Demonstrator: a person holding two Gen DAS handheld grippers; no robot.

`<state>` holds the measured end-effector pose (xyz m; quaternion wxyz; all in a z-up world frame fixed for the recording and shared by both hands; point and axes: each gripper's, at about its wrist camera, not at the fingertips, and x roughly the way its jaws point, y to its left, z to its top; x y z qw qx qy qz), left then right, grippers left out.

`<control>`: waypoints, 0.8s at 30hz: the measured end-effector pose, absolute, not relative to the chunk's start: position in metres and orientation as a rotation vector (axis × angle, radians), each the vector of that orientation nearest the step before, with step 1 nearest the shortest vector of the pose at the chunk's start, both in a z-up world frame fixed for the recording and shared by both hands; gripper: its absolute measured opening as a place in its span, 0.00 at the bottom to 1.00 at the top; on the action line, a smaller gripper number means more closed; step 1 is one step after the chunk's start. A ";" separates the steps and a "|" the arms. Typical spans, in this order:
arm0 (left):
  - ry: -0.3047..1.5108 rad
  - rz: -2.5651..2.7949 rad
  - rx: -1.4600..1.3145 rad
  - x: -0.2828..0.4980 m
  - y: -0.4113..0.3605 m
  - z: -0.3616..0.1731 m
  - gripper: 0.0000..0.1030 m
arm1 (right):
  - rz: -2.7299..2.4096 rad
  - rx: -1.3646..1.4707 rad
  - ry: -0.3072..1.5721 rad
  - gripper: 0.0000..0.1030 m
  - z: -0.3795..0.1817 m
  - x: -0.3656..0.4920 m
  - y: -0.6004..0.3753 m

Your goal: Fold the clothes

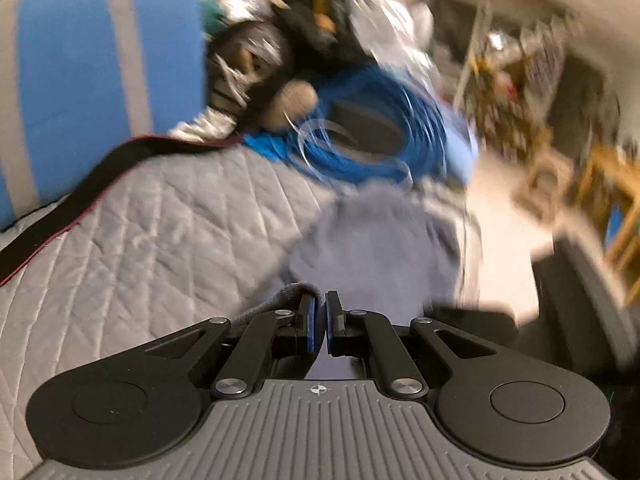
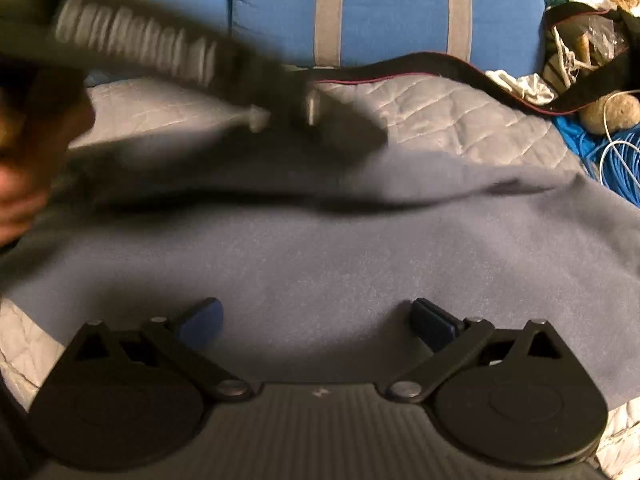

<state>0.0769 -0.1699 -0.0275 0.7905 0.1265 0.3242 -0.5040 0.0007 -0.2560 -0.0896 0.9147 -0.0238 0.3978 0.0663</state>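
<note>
A grey-blue fleece garment [image 2: 340, 248] lies spread on a grey quilted cover [image 2: 432, 120]. In the left wrist view it [image 1: 380, 240] hangs bunched ahead of my left gripper [image 1: 320, 320], which is shut on a fold of its edge [image 1: 288, 294]. My right gripper [image 2: 316, 320] is open and empty, low over the garment's near part. The left gripper [image 2: 256, 96] crosses the right wrist view as a dark blur above the garment's far left edge.
A blue cushion with grey stripes [image 2: 380, 8] stands behind the quilt. A black strap with red piping [image 2: 440, 68] lies along the quilt's far edge. A coil of blue cable [image 1: 372, 132] and a heap of dark clutter [image 1: 304, 40] sit at the right.
</note>
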 end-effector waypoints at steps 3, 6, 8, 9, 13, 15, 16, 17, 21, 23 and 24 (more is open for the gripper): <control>0.746 -1.066 0.315 0.078 -0.174 -0.046 0.06 | 0.127 -0.049 0.807 1.00 -0.091 0.000 -0.254; 0.801 -1.054 0.309 0.087 -0.174 -0.057 0.14 | 0.125 -0.058 0.801 1.00 -0.094 0.001 -0.251; 0.819 -1.050 0.302 0.092 -0.172 -0.061 0.26 | 0.125 -0.059 0.799 1.00 -0.094 0.001 -0.251; 0.810 -1.045 0.297 0.093 -0.171 -0.061 0.29 | 0.125 -0.058 0.799 1.00 -0.094 0.001 -0.251; 0.826 -1.065 0.213 0.103 -0.171 -0.062 0.32 | 0.127 -0.064 0.797 1.00 -0.095 0.001 -0.250; 0.858 -1.074 0.137 0.113 -0.172 -0.065 0.32 | 0.128 -0.066 0.798 1.00 -0.095 0.001 -0.249; 0.873 -1.072 0.097 0.120 -0.172 -0.067 0.32 | 0.129 -0.067 0.799 1.00 -0.095 0.001 -0.249; 0.887 -1.065 0.055 0.127 -0.172 -0.068 0.32 | 0.130 -0.066 0.800 1.00 -0.096 0.001 -0.249; 0.947 -1.030 -0.128 0.158 -0.168 -0.073 0.31 | 0.131 -0.065 0.810 1.00 -0.097 0.003 -0.249; 0.981 -0.990 -0.245 0.180 -0.162 -0.076 0.29 | 0.133 -0.066 0.817 1.00 -0.098 0.004 -0.249; 1.004 -0.969 -0.305 0.193 -0.158 -0.079 0.20 | 0.135 -0.066 0.821 1.00 -0.098 0.005 -0.249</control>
